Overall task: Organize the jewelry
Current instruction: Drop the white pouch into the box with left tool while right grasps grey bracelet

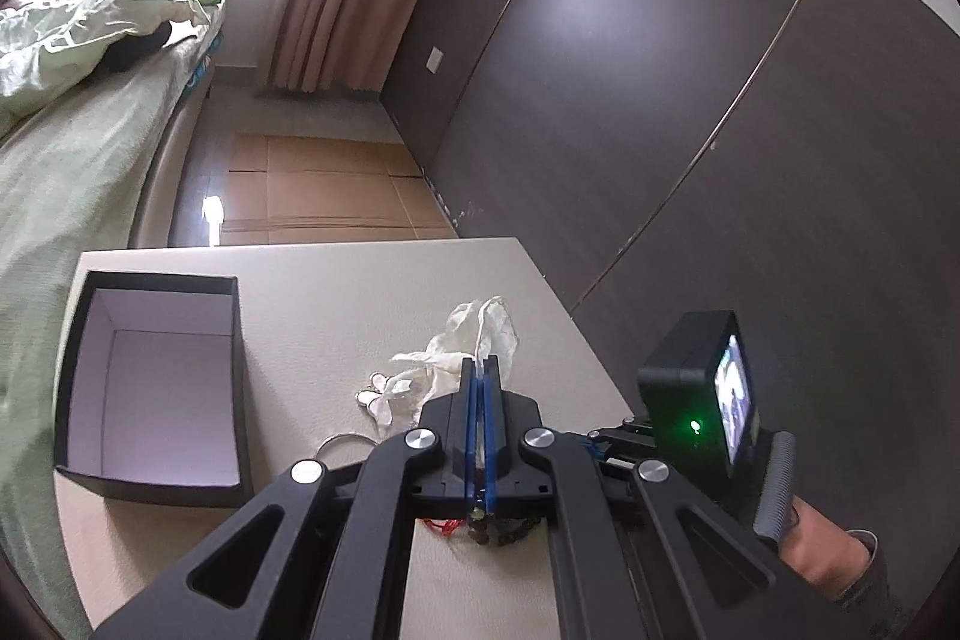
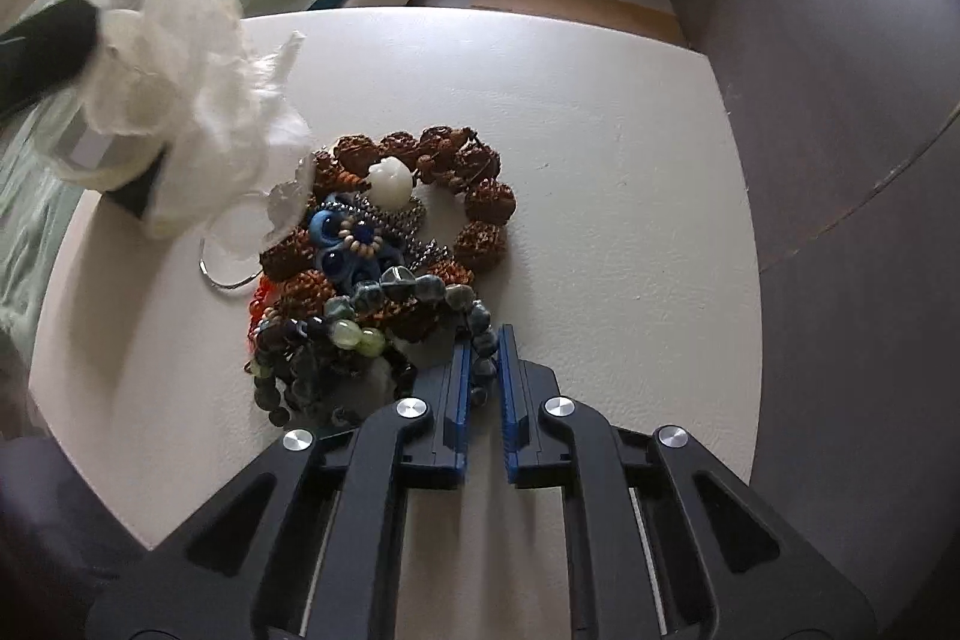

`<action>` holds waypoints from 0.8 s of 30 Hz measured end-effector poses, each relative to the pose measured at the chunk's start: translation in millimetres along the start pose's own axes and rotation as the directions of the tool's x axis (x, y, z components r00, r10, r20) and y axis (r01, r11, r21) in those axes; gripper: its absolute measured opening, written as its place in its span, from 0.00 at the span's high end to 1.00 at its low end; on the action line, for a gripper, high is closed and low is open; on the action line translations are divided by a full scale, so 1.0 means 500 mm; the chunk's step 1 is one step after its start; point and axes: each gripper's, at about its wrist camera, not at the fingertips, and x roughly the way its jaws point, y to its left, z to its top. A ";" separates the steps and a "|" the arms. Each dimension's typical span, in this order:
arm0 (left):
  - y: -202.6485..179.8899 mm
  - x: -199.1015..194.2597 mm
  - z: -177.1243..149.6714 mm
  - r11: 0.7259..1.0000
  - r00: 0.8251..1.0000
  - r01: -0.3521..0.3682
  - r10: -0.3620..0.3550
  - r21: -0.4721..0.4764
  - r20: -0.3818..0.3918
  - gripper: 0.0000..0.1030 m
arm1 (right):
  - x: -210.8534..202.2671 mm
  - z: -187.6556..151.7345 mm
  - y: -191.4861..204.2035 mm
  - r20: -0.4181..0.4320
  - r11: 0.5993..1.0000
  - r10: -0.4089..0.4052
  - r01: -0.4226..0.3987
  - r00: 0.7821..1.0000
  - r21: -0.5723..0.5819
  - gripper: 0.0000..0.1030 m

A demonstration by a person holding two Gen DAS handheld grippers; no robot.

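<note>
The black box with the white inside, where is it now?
In the left wrist view the open black box stands on the table at the left edge, beside the bed, left of the white fabric.
</note>
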 end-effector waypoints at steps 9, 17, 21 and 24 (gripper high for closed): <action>0.025 -0.105 0.011 0.999 0.997 -0.038 0.039 -0.016 0.067 1.00 | -0.108 0.026 -0.010 0.116 0.993 0.076 -0.086 0.990 0.077 0.91; 0.038 -0.193 0.031 0.997 0.991 -0.069 0.071 -0.024 0.118 1.00 | -0.215 0.070 0.053 0.230 0.996 0.078 -0.086 0.970 0.024 0.91; 0.049 -0.221 0.050 0.994 0.985 -0.097 0.101 -0.042 0.137 1.00 | -0.245 0.095 0.075 0.264 0.994 0.099 -0.106 0.959 0.012 0.91; 0.069 -0.244 0.068 0.991 0.982 -0.116 0.125 -0.068 0.144 1.00 | -0.265 0.113 0.101 0.290 0.992 0.124 -0.128 0.949 -0.006 0.91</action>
